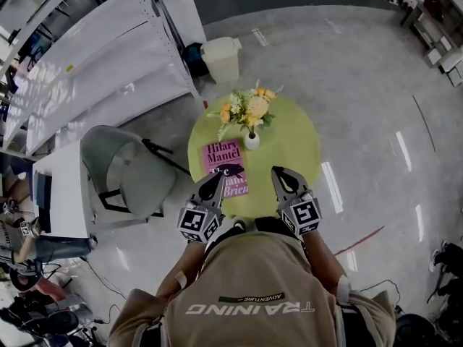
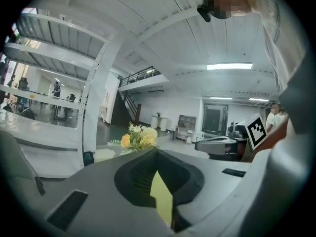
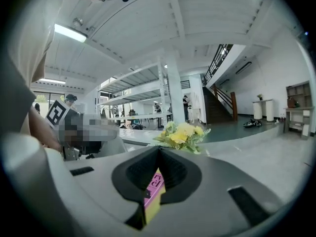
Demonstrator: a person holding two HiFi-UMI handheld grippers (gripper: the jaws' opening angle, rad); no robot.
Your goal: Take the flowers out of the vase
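Note:
A bunch of yellow and orange flowers [image 1: 247, 109] stands in a small white vase [image 1: 251, 141] on the far half of a round green table [image 1: 293, 147]. My left gripper [image 1: 215, 181] is shut and empty over the table's near edge, above the lower end of a pink book [image 1: 226, 166]. My right gripper [image 1: 281, 175] is shut and empty beside it, over bare green. Both point toward the vase and are well short of it. The flowers [image 2: 139, 138] show beyond the closed jaws in the left gripper view, and the flowers [image 3: 181, 135] likewise in the right gripper view.
A grey chair [image 1: 123, 168] stands left of the table. A white bin [image 1: 221, 58] sits on the floor behind it, next to white shelving [image 1: 94, 56]. Polished grey floor surrounds the table on the right.

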